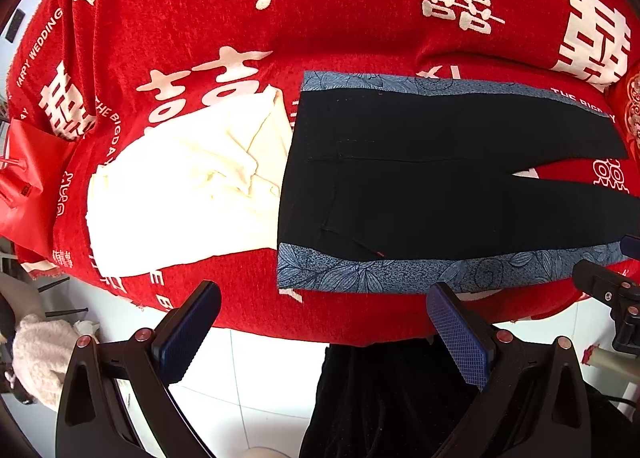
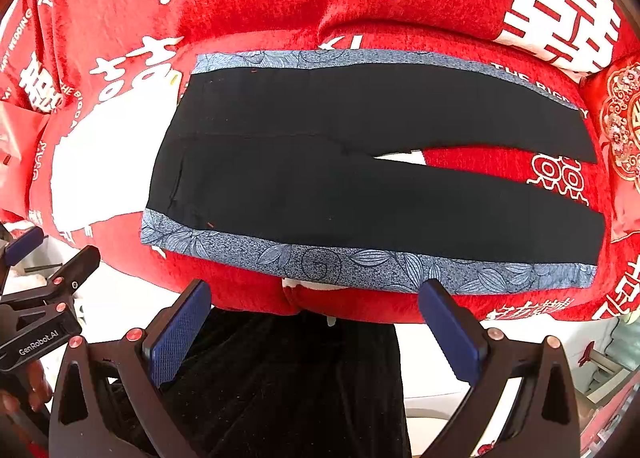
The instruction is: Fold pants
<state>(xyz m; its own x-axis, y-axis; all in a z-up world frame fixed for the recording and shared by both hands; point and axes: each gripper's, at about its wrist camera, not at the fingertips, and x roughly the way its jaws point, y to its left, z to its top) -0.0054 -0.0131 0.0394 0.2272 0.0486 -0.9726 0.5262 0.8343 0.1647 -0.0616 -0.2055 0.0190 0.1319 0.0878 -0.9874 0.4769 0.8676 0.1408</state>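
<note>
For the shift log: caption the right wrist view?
Open right gripper poised before black pants laid flat on red cover.

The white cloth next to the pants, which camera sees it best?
The left wrist view. There the white cloth shows its folds and edges clearly, lying left of the black pants. In the right wrist view the cloth is washed out to a plain bright patch near the picture's edge.

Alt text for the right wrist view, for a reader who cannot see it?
Black pants with blue patterned side stripes lie flat, unfolded, on a red cloth with white characters. The right hand-held gripper is open below them, holding nothing.
</note>
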